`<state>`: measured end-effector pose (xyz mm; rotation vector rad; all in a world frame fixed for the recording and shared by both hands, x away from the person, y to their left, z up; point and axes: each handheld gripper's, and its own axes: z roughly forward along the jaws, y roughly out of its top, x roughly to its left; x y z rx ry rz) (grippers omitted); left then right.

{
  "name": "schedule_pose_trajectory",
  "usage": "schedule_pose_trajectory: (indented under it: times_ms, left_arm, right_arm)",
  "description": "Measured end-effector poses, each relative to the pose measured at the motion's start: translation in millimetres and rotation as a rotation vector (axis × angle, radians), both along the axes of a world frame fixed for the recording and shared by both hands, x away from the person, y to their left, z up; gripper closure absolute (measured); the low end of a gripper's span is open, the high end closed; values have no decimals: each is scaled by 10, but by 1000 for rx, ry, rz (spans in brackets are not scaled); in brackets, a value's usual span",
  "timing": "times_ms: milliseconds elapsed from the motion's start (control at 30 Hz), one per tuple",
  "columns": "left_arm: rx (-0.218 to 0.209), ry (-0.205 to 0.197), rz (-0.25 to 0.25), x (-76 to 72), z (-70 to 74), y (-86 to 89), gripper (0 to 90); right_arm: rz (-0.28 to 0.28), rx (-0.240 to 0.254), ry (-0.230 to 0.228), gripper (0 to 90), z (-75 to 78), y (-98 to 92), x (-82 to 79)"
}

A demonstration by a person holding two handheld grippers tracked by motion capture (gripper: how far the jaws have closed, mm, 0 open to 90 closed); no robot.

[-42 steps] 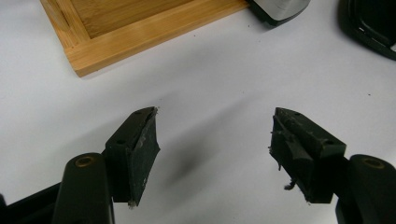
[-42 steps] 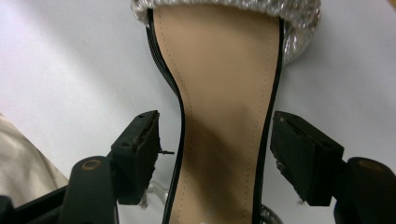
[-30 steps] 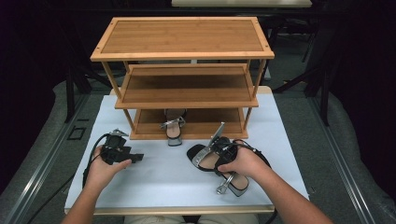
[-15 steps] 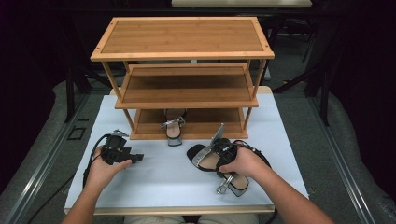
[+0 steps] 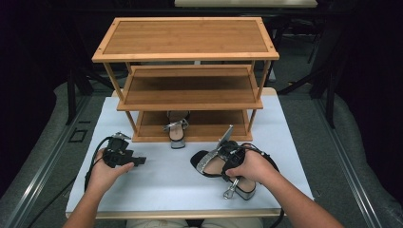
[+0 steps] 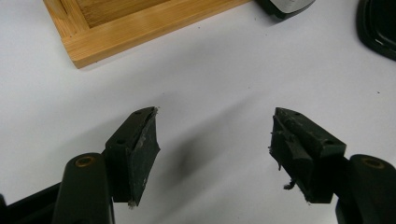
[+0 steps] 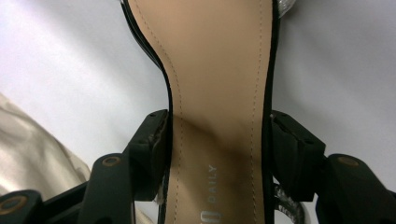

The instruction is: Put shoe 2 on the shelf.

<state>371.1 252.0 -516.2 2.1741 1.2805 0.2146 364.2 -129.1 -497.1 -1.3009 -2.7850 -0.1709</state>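
On white table point(image 5: 161, 180), right hand-held gripper point(image 7: 217, 140) clamping sandal point(image 7: 219, 70)

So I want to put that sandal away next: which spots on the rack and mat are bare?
The rack's top and middle shelf are bare. The bottom shelf has room left and right of the sandal on it. The mat is bare between the hands; the right side is crowded by the right gripper and the sandal it grips.

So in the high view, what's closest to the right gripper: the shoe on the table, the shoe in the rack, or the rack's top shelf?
From the right gripper:
1. Shoe on the table, between its fingers, which have just been closing.
2. Shoe in the rack, on the bottom shelf, farther back and to the left.
3. Top shelf, highest and farthest back.
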Motion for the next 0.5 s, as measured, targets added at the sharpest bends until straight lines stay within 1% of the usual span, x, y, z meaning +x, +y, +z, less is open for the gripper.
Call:
schedule_pose_trajectory:
  times_ms: [100, 167, 200, 267, 300, 400, 433, 467, 500]
  left_arm:
    - [-3, 0, 4, -1, 3, 6, 317]
    - [-3, 1, 4, -1, 3, 5, 317]
    - [0, -1, 6, -2, 1, 2, 317]
    - [0, -2, 4, 0, -3, -1, 317]
    - [1, -1, 4, 1, -3, -2, 317]
    - [1, 2, 4, 3, -10, -1, 317]
    - [2, 3, 4, 4, -12, 0, 317]
    - [2, 4, 4, 5, -14, 1, 317]
    - [1, 4, 5, 5, -15, 1, 317]
  right_arm:
    - [3, 9, -18, 422, 53, -37, -14]
    - [-9, 8, -27, 423, 99, -53, -19]
    - [-6, 11, -41, 422, 113, -68, -12]
    - [-18, 9, -59, 423, 145, -91, 2]
    - [-33, 6, -60, 423, 159, -100, 11]
    - [-55, 29, -73, 423, 169, -139, 71]
    - [-63, 38, -84, 423, 166, -148, 96]
    - [-78, 47, -87, 423, 165, -153, 126]
    - [-86, 71, -81, 423, 163, -159, 157]
